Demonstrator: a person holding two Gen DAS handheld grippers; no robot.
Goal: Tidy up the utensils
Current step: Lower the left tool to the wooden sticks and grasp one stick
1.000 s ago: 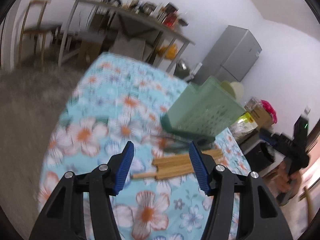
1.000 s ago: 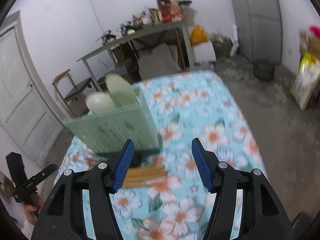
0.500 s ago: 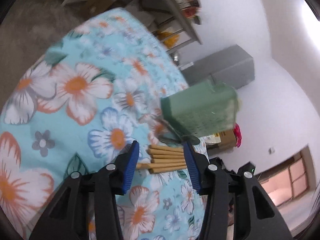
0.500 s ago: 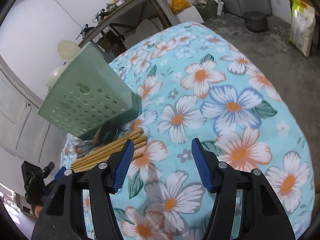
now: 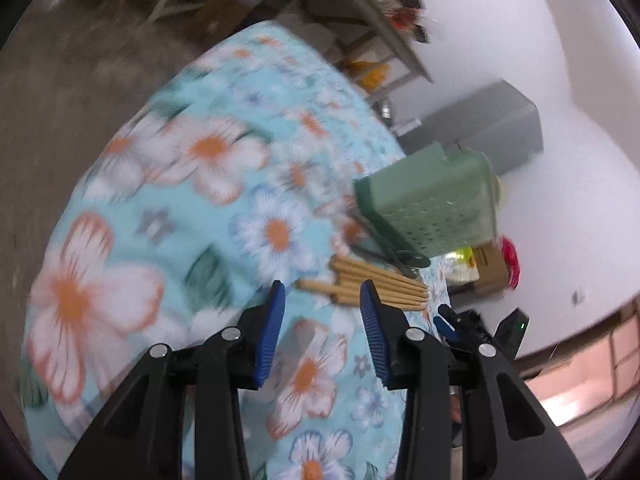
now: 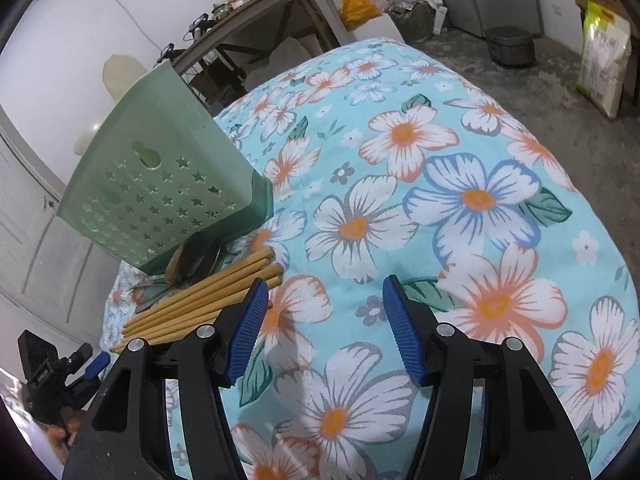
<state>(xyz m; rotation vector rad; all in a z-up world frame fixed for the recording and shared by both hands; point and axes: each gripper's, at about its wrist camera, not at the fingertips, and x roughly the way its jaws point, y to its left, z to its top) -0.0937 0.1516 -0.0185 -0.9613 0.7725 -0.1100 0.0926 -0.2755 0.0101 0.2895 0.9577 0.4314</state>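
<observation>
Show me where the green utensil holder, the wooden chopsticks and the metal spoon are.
green utensil holder point(image 6: 160, 204): right wrist view, on its star-perforated side.
wooden chopsticks point(image 6: 208, 296): right wrist view, middle of the bundle.
metal spoon point(image 6: 200, 256): right wrist view, on its bowl.

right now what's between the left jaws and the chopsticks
Only bare flowered tablecloth, as the left wrist view shows. The left gripper has nothing between its closing jaws, and the chopsticks lie just beyond its tips.

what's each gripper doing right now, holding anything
left gripper: jaws closing, nothing between them yet, chopsticks just ahead.
right gripper: open, holding nothing.
</observation>
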